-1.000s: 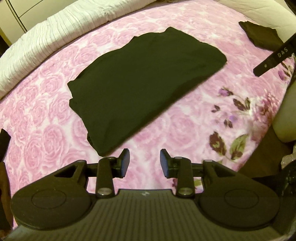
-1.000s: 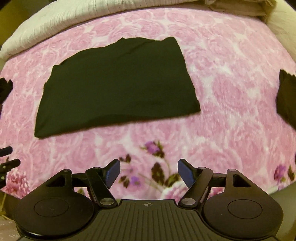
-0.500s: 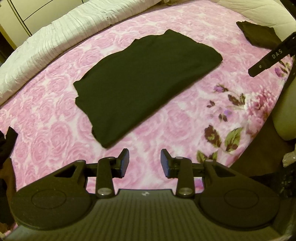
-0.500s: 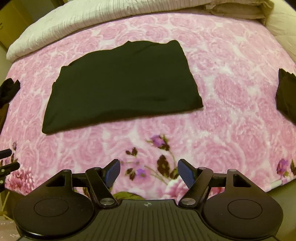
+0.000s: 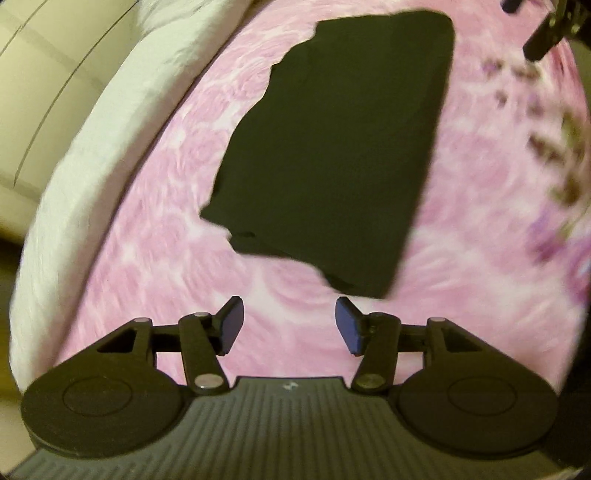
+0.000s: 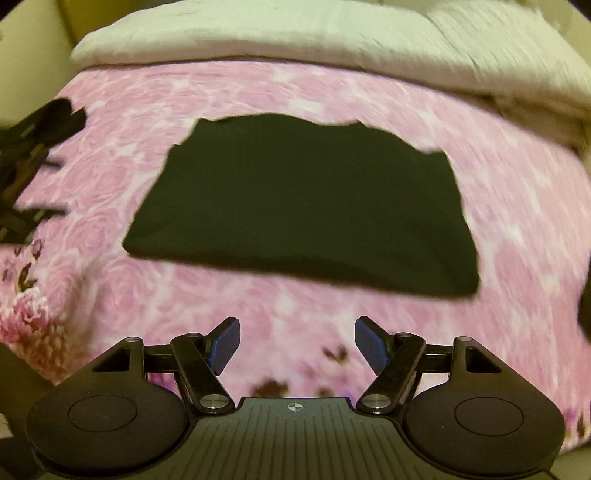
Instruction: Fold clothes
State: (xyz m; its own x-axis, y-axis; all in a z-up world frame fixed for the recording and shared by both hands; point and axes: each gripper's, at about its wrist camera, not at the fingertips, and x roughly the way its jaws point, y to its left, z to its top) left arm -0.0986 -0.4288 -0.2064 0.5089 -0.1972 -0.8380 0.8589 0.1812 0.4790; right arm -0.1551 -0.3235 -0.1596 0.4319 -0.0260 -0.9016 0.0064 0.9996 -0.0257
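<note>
Black folded cotton garment [image 5: 332,147] lies flat on my pink rose-print bedspread [image 5: 147,258] beyond the empty, opening left gripper [image 5: 289,325], while the right gripper [image 6: 297,345] gapes empty near its long edge, so next I'd pinch corners for another fold.

The left gripper [image 5: 289,325] and right gripper [image 6: 297,345] were black, with blue pads [image 6: 371,349], silver screws and ribbed grey housings.

A home bedroom: a bed spread with a pink rose-print blanket [image 6: 295,92], a white quilted duvet [image 6: 295,33] bunched along its far edge, and pale cabinet doors [image 5: 44,66] beyond.
</note>
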